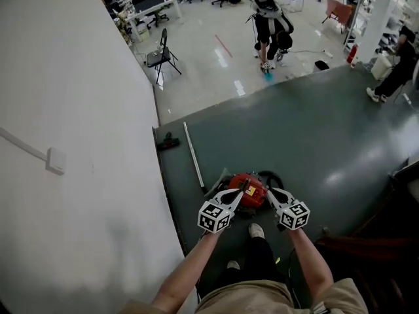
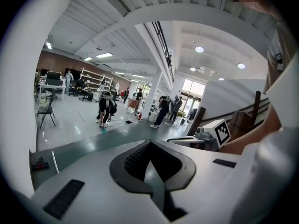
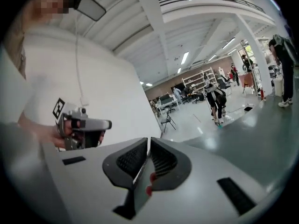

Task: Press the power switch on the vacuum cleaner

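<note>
— While the left gripper (image 1: 241,190) and right gripper (image 1: 271,192) hover over the red vacuum cleaner (image 1: 253,187) on the floor (image 1: 314,142), why are their fingers (image 2: 133,160) clenched, empty?
— Likely so closed tips can poke the switch, which I can't make out.

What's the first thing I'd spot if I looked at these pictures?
The bright red vacuum cleaner pops out first, sitting on the dark green floor just in front of the person's shoes. The left gripper and right gripper, each with a black-and-white marker cube, are held over it, their fingers shut and empty. A big white wall fills the left side.
</note>
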`<action>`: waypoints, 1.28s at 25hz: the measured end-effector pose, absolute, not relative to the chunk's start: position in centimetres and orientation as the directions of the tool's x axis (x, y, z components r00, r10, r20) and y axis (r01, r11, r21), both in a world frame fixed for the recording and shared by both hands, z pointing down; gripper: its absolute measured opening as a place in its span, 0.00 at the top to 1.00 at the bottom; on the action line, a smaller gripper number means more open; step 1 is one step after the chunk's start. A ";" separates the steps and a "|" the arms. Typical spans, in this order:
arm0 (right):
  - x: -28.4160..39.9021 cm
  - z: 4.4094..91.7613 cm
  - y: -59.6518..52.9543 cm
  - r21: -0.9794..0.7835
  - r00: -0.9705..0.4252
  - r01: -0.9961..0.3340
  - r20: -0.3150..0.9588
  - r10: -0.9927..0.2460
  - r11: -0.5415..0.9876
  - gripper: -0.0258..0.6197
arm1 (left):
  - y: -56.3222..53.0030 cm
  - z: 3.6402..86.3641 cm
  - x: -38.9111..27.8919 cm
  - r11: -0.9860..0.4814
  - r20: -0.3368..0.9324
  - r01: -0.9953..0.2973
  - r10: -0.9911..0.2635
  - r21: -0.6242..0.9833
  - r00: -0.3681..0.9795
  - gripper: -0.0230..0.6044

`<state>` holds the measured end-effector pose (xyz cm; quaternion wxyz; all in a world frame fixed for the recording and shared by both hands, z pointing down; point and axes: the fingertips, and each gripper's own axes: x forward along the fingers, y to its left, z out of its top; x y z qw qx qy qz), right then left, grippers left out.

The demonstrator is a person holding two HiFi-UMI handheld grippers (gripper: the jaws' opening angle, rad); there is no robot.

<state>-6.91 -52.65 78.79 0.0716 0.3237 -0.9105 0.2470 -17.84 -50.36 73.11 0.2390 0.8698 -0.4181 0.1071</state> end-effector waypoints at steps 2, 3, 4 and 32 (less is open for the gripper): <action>-6.5 72.6 -51.7 -0.380 -0.791 -0.609 0.222 -0.570 0.696 0.94 | -49.2 69.0 -17.1 -0.567 0.330 -0.757 -0.682 0.326 0.653 0.95; -6.3 69.7 -50.9 -0.349 -0.794 -0.605 0.196 -0.575 0.716 0.94 | -48.4 67.1 -16.7 -0.584 0.303 -0.744 -0.681 0.325 0.667 0.95; -6.1 67.1 -49.9 -0.319 -0.797 -0.602 0.176 -0.578 0.732 0.94 | -47.4 65.3 -16.3 -0.600 0.280 -0.731 -0.678 0.324 0.680 0.95; 9.8 47.3 -18.9 -0.039 -0.649 -0.760 0.010 -0.760 0.649 0.94 | -17.8 44.9 -10.5 -0.739 0.017 -0.666 -0.668 0.098 0.744 0.95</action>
